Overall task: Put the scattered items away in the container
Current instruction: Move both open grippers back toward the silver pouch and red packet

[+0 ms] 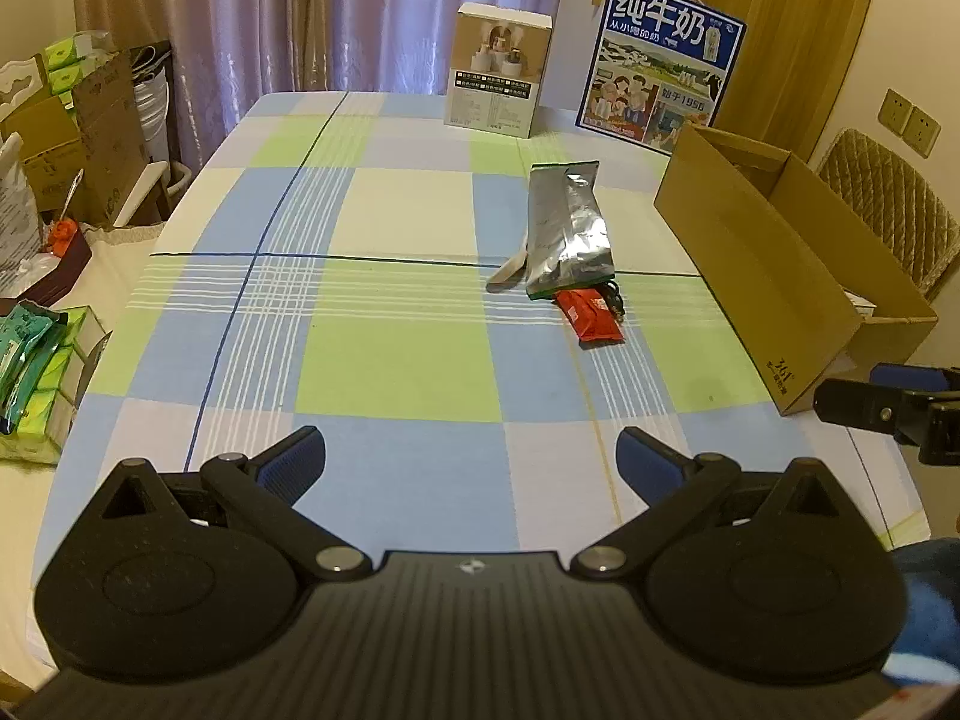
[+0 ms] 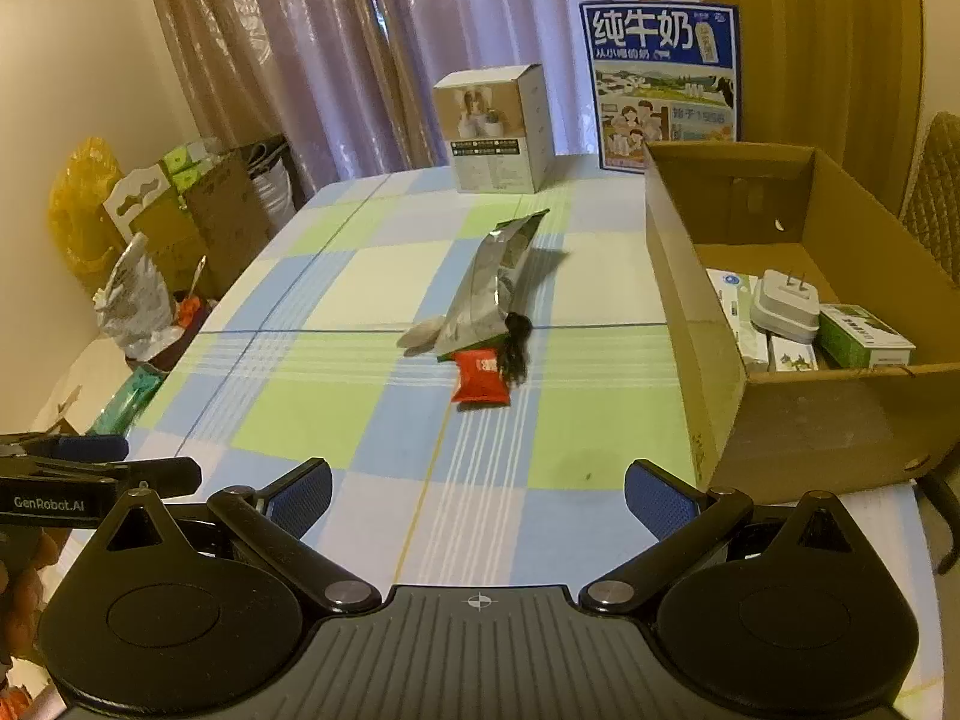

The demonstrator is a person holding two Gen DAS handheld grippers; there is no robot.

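Observation:
A silver foil pouch (image 1: 567, 231) (image 2: 492, 288) lies mid-table, with a white spoon-like item (image 1: 510, 270) (image 2: 423, 333) at its left end. A red snack packet (image 1: 591, 315) (image 2: 480, 384) and a small black tangled item (image 1: 615, 300) (image 2: 516, 348) lie at its near end. The open cardboard box (image 1: 750, 276) (image 2: 804, 420) stands on the right, holding a white plug (image 2: 783, 303) and small boxes (image 2: 864, 339). My left gripper (image 1: 471, 459) is open and empty above the near table. My right gripper (image 2: 477, 495) is open and empty, left of the box's near corner.
A checked cloth covers the table (image 1: 390, 360). A white product box (image 1: 498, 69) (image 2: 498, 129) and a blue milk carton board (image 1: 660, 54) (image 2: 663, 81) stand at the far edge. Boxes and bags (image 1: 60, 138) crowd the floor to the left. A chair (image 1: 894, 204) stands behind the box.

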